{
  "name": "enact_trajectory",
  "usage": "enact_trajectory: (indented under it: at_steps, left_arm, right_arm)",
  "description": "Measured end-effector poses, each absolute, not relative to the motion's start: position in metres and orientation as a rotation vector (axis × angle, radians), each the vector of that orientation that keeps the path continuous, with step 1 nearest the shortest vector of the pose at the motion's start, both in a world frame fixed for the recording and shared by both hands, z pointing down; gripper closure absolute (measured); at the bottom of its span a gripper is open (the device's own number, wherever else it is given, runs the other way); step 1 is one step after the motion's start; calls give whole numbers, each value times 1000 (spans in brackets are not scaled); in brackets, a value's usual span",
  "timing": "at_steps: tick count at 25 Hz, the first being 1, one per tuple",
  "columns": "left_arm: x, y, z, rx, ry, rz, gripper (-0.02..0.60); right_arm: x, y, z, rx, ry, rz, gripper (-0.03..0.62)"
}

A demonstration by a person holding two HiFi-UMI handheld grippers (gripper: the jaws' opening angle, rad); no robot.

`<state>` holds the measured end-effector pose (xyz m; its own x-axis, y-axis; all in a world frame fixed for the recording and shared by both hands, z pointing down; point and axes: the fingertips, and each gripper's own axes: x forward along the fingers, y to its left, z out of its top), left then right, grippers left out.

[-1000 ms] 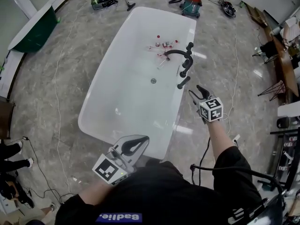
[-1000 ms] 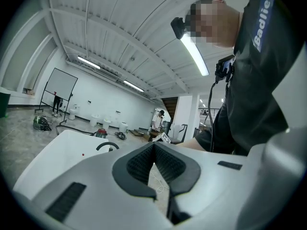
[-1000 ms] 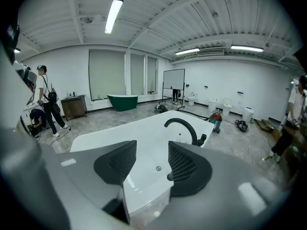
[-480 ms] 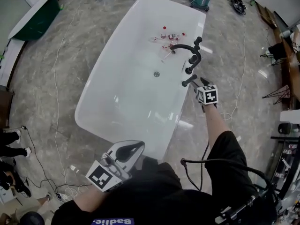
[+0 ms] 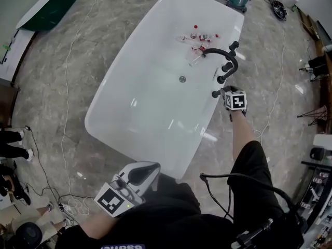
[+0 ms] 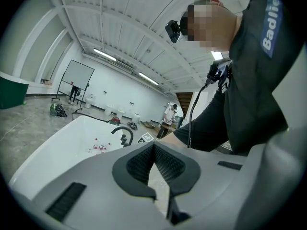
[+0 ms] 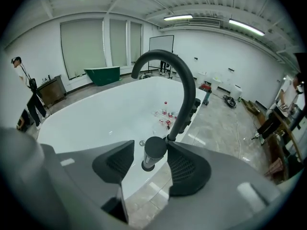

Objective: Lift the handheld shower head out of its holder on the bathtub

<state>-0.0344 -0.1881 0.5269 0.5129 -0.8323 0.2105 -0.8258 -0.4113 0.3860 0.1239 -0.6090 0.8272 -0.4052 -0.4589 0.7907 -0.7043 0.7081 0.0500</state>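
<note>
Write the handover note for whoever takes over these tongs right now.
Left tongs: shut, nothing in them, held low by the person's body, away from the job.
Right tongs: open, and the jaws have just been opening. The shower head stands between them, not clamped.
Things: shower head upright on the rim of the bathtub, beside the curved faucet, not lifted.
Done: right tongs placed around the shower head.
Left: close on it and lift it straight out.
</note>
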Motion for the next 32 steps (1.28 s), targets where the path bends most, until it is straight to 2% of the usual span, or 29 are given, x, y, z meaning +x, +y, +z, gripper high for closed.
enact_trajectory:
  at_steps: [2,4,17,32]
  left_arm:
    - [-34,-186,530,2307,-1361,-13,591]
    - [-36,-183,534,2301,-1362,-11,591]
    - [-33,-173,514,2374,-1296,-54,591]
    - [-49,-142,453,2580,-1152,-133,591]
  right_arm:
    - [126,-611,833,892,-2042,359,397]
    - [127,-614,835,914,-2023,349,451]
    - [128,-573,780,1015,-2123,344,461]
    - [136,-444,664,1148,-2225,332,462]
